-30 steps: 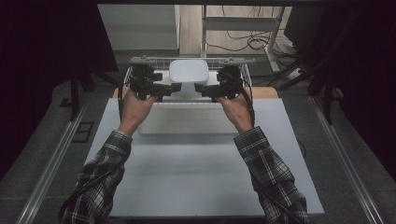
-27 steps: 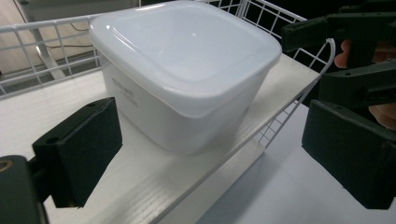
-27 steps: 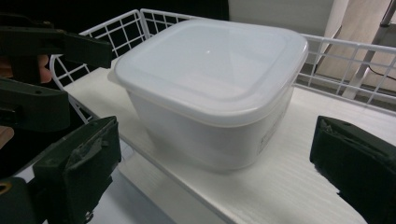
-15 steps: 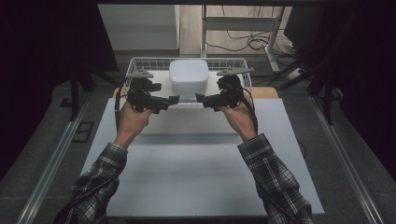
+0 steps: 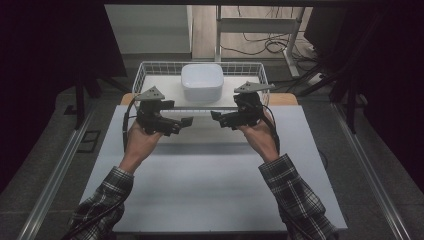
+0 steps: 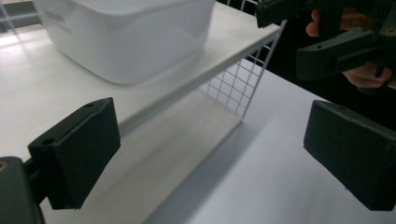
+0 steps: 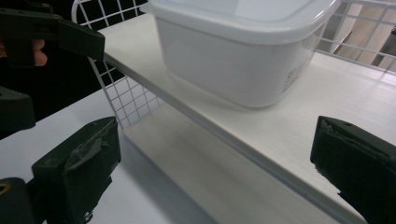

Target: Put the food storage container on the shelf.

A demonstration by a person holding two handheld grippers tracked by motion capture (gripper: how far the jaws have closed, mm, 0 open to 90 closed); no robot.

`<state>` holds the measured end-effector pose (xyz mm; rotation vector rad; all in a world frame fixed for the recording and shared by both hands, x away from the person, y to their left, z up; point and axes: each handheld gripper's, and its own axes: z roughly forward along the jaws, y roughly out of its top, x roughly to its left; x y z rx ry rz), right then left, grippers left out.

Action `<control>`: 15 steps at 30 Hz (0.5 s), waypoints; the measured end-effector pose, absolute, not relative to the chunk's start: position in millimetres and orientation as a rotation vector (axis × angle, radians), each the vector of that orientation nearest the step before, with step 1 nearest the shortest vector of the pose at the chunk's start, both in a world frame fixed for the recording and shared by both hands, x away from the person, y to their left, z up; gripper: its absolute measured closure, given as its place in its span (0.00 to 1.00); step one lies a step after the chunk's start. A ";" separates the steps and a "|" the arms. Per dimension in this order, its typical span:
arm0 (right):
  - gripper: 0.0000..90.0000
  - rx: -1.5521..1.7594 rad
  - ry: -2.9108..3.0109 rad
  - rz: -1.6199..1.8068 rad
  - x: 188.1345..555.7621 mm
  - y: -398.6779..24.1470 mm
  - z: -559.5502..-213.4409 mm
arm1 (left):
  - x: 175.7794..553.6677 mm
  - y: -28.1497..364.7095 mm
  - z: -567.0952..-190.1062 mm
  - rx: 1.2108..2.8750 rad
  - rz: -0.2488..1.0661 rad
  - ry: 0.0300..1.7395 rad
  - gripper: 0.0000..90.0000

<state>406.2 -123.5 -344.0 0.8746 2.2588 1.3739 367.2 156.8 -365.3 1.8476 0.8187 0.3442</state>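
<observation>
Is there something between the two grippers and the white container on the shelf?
No. Both the left gripper and right gripper are open before the wire shelf; the white container sits unobstructed behind.

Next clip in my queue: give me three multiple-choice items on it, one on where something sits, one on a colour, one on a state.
1. Where does the white lidded container sit?
A. On the white shelf board inside the wire basket
B. On the bare table in front of the basket
C. Between the fingers of the left gripper

2. What colour is the person's sleeve?
A. Plain red
B. Dark plaid
C. Plain yellow

3. How do the left gripper and the right gripper stand?
A. Both shut on the container
B. Left open, right shut on the board
C. Both open, holding nothing

Answers: 1 A, the high view shows the container on the board, within the basket's wire walls. 2 B, both forearms wear a dark check pattern. 3 C, each gripper view shows its fingers wide apart with nothing between them.
</observation>
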 end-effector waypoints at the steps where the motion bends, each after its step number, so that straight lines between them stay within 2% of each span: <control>1: 0.02 0.869 2.261 1.371 404.3 -123.9 -344.9 | 365.1 155.7 -367.0 1.853 0.347 0.815 0.04; 15: 0.02 0.811 2.301 1.365 381.8 -122.8 -367.0 | 344.7 148.5 -396.5 1.863 0.305 0.796 0.04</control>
